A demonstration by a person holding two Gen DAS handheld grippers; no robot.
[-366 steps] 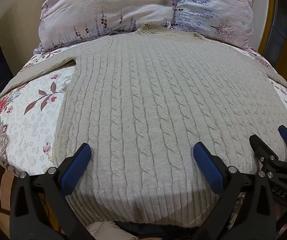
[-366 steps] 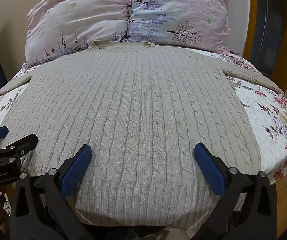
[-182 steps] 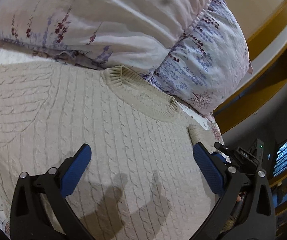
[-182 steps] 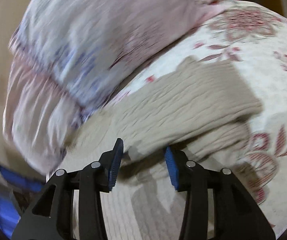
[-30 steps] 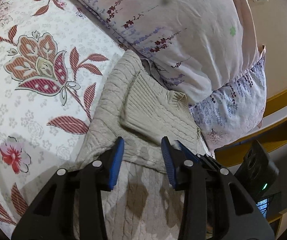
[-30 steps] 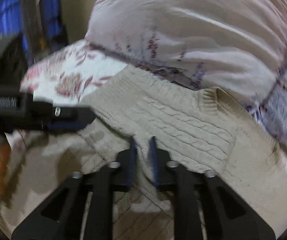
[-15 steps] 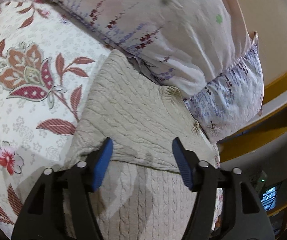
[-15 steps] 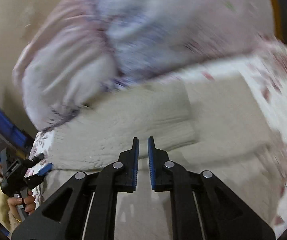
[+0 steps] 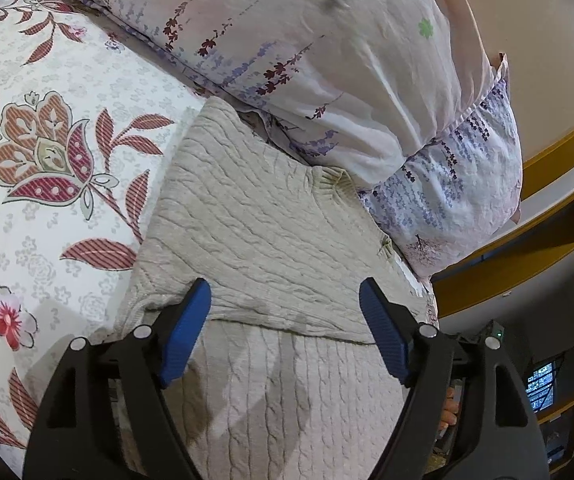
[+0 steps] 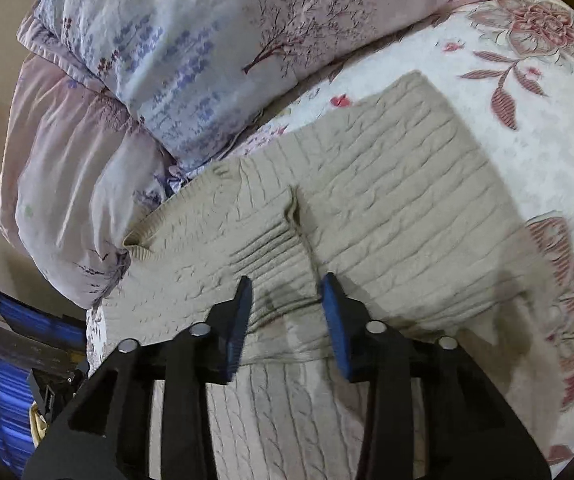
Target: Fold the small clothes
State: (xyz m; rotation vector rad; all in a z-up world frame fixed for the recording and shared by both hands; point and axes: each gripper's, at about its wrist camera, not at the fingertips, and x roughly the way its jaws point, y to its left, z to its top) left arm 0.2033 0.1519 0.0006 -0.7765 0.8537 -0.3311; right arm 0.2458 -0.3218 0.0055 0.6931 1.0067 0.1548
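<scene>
**Sleeves lie crossed, body still long**

The beige sweater [image 9: 271, 240] lies on the floral bedspread [image 9: 27, 208], collar against the pillows [image 9: 327, 60], both sleeves laid across the chest. The left gripper [image 9: 285, 332] hangs wide open over a sleeve edge; the right gripper [image 10: 285, 316], partly open and empty, straddles the ribbed cuff [image 10: 271, 256]. The sweater's long axis runs back toward the person, so I'd guess the hem, out of view, comes up next
</scene>
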